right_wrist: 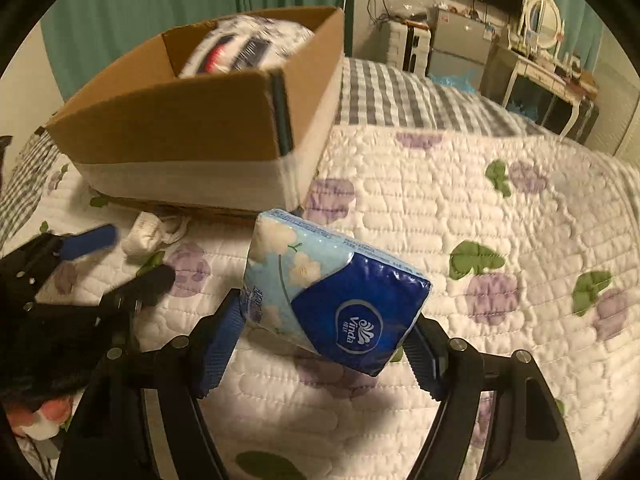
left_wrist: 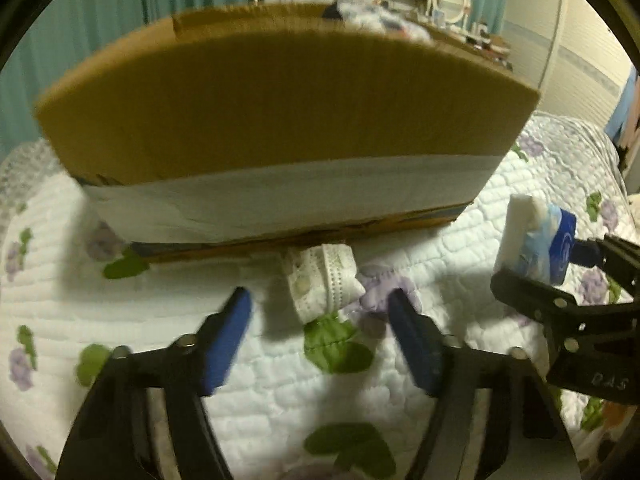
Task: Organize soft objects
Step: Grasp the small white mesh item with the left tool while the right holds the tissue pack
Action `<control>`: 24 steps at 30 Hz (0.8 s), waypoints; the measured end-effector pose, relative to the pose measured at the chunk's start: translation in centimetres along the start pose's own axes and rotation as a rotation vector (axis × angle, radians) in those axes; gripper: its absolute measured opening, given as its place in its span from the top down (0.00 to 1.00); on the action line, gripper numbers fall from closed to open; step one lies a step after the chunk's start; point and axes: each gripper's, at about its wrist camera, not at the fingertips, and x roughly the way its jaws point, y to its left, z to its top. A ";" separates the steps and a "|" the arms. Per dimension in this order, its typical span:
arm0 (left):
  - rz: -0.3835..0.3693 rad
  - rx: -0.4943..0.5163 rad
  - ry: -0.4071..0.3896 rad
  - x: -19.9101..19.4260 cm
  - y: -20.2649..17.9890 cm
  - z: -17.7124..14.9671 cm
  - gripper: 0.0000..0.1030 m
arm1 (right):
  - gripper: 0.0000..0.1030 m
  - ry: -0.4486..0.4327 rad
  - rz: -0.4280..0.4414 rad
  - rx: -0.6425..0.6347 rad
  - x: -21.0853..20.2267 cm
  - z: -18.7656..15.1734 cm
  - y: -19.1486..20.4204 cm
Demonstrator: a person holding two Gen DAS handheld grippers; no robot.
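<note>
A folded white face mask [left_wrist: 323, 282] lies on the quilt just in front of the cardboard box [left_wrist: 280, 120]. My left gripper [left_wrist: 320, 312] is open, its blue fingers on either side of the mask and a little short of it. My right gripper [right_wrist: 324, 340] is shut on a blue Vinda tissue pack [right_wrist: 332, 288] and holds it above the quilt. The pack also shows at the right of the left wrist view [left_wrist: 532, 240]. The mask [right_wrist: 150, 234] and the left gripper [right_wrist: 124, 256] show in the right wrist view. The box [right_wrist: 180, 136] holds a large printed soft pack [right_wrist: 244, 46].
The floral quilted bedspread [right_wrist: 460, 208] covers the bed, over a grey checked sheet [right_wrist: 400, 92]. Teal curtains [right_wrist: 140, 8] hang behind the box. A dresser with a round mirror [right_wrist: 542, 16] and cabinets stand at the far right.
</note>
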 end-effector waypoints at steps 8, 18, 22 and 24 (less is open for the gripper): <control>-0.038 -0.014 0.017 1.4 0.4 1.2 0.67 | 0.28 -0.014 0.014 0.001 0.0 -0.1 -0.2; -0.043 -0.038 -0.010 -2.3 2.2 0.8 0.74 | 0.28 -0.052 -0.013 0.022 -3.0 -0.8 0.3; -0.029 0.003 -0.060 -6.0 2.0 0.4 0.74 | 0.28 -0.085 -0.008 0.018 -5.8 -0.8 1.2; -0.016 0.025 -0.084 -7.9 2.0 0.1 0.74 | 0.28 -0.105 -0.005 0.003 -7.6 -0.7 2.0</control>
